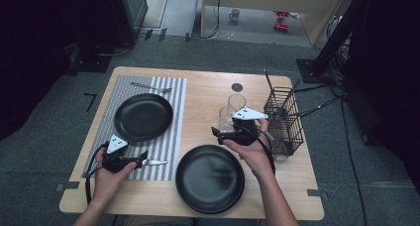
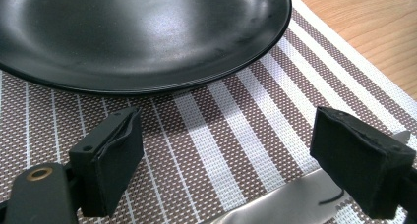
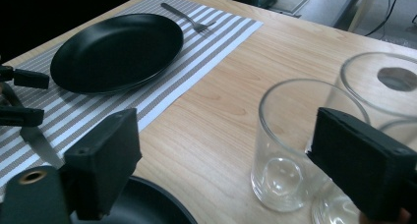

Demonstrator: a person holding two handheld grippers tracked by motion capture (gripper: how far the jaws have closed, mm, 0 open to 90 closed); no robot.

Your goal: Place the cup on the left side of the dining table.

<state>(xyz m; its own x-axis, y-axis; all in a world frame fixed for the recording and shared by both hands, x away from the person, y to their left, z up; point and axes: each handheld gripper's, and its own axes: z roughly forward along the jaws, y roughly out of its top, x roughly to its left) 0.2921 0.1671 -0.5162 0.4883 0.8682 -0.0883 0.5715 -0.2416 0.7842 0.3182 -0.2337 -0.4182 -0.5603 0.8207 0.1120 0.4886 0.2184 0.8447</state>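
Looking down from the high view, the left gripper sits low over the striped placemat, the knife lying lengthwise ahead of its fingers; the right gripper hovers by two glasses. Its own view has the left gripper's fingers spread open, the knife blade passing beneath the right one — plate just beyond. The right gripper view shows open fingers flanking the nearer glass — not yet closed.
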